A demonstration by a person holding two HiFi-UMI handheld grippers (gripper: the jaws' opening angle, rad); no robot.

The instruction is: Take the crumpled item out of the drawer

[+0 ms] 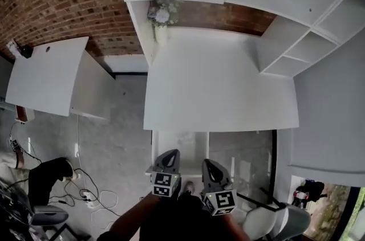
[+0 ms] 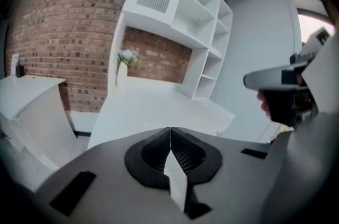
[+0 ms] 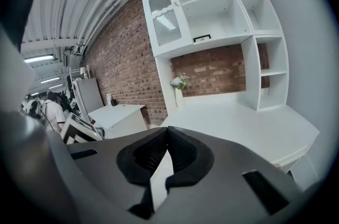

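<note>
A white desk (image 1: 219,86) with a shelf unit stands in front of me. Its white drawer unit (image 1: 179,147) hangs under the front edge, just ahead of both grippers. No crumpled item shows in any view. My left gripper (image 1: 172,153) is low in the head view, in front of the drawer unit, jaws shut with nothing between them (image 2: 170,131). My right gripper (image 1: 206,162) is beside it, a little to the right, also shut and empty (image 3: 167,131). Both point toward the desk top (image 2: 153,106) and touch nothing.
A vase of pale flowers (image 1: 161,17) stands at the desk's back left corner. A white side table (image 1: 51,74) is to the left. Cables (image 1: 85,195) lie on the floor at lower left, and a chair (image 1: 274,221) is at lower right. Open shelves (image 1: 308,23) rise on the right.
</note>
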